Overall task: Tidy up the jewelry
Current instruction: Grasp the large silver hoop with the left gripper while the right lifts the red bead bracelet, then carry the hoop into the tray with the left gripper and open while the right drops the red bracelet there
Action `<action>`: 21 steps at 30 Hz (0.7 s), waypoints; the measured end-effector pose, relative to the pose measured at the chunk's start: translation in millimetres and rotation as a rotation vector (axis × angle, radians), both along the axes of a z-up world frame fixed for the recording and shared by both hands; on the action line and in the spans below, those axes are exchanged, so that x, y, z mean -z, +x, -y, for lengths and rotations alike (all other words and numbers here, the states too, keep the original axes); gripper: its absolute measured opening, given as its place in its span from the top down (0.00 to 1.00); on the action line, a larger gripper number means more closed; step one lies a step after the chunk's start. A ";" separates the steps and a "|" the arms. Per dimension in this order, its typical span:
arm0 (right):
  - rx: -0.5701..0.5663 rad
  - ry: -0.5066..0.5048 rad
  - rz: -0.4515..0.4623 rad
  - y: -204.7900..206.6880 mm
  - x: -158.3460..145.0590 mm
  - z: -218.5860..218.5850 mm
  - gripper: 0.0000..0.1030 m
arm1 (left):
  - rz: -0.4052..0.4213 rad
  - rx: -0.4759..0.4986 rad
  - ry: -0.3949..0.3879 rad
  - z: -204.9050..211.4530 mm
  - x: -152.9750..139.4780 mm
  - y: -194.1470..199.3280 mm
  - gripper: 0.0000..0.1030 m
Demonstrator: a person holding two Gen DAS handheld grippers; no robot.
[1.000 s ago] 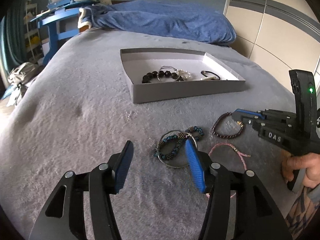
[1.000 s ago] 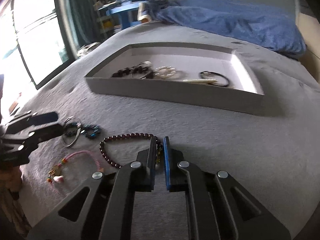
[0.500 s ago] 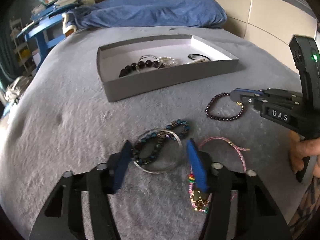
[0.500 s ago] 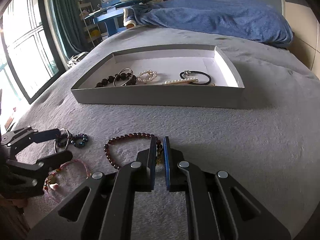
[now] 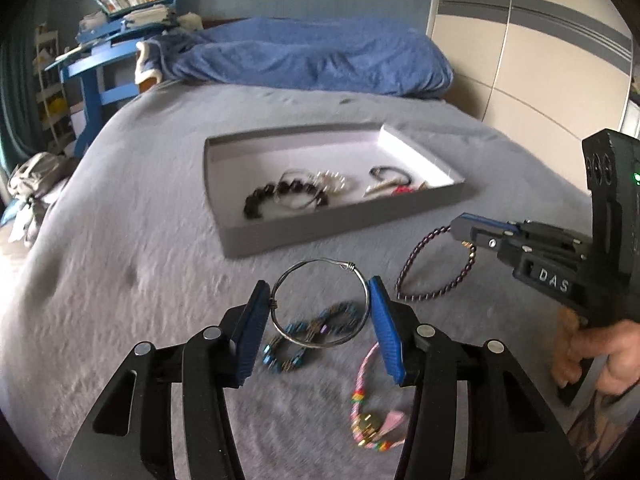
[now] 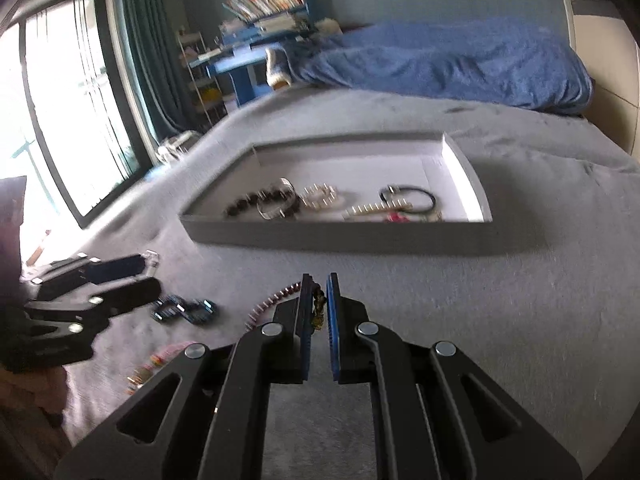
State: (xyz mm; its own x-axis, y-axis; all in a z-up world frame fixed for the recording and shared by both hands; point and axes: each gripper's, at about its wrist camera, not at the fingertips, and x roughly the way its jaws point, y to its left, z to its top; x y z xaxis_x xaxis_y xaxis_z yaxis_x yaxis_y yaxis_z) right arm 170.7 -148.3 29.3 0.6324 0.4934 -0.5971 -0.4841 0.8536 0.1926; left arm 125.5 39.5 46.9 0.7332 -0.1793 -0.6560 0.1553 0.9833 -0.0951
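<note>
My left gripper (image 5: 318, 284) is shut on a silver wire bangle (image 5: 308, 266) and holds it above the grey bedcover. Under it lie a blue beaded bracelet (image 5: 316, 330) and a pink cord bracelet (image 5: 366, 396). To the right, my right gripper (image 5: 466, 230) is shut on the clasp of a dark purple beaded bracelet (image 5: 428, 280), which dangles from it. In the right wrist view the right gripper (image 6: 318, 304) pinches that clasp, with the beads (image 6: 274, 300) trailing left. The left gripper (image 6: 152, 274) is at the left edge of that view, above the blue beaded bracelet (image 6: 184, 308).
A shallow grey box (image 5: 332, 226) stands farther up the bed and holds black beads, a pearl piece and a hair tie. Beyond it lies a blue blanket (image 5: 312, 56). A blue desk (image 5: 96, 72) stands at the left, a wardrobe at the right. A hand (image 5: 596, 352) grips the right gripper's handle.
The left gripper has closed on the silver bangle and lifted it off the blue beaded bracelet. The right gripper has risen with the dark beaded bracelet, now hanging off the bed.
</note>
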 end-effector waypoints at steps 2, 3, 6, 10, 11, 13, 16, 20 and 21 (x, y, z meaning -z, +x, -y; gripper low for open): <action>-0.006 0.021 0.008 -0.2 -6.8 0.2 0.93 | 0.014 0.012 0.014 5.4 -7.4 6.7 0.50; -0.011 0.032 0.014 0.0 -11.2 0.7 0.93 | 0.019 0.014 0.020 6.9 -10.0 10.1 0.50; -0.022 0.052 0.035 0.0 -22.6 3.4 0.94 | 0.033 0.015 0.026 8.4 -19.8 23.2 0.50; -0.019 0.068 0.061 5.3 -35.7 9.7 0.94 | 0.022 0.004 0.014 7.7 -25.2 39.3 0.50; -0.016 0.072 0.064 7.5 -38.4 11.6 0.94 | 0.016 0.003 0.008 7.7 -24.9 42.3 0.50; -0.008 0.090 0.066 11.7 -42.0 16.5 0.94 | 0.008 0.008 0.005 8.9 -23.5 48.5 0.50; 0.002 0.121 0.064 18.8 -46.2 22.2 0.94 | 0.004 0.024 0.037 13.2 -21.5 56.7 0.50; 0.002 0.139 0.076 27.4 -53.5 25.0 0.94 | 0.000 0.029 0.057 13.8 -20.2 68.7 0.50; 0.000 0.141 0.081 28.3 -55.6 25.4 0.94 | -0.002 0.027 0.056 13.0 -19.6 71.8 0.50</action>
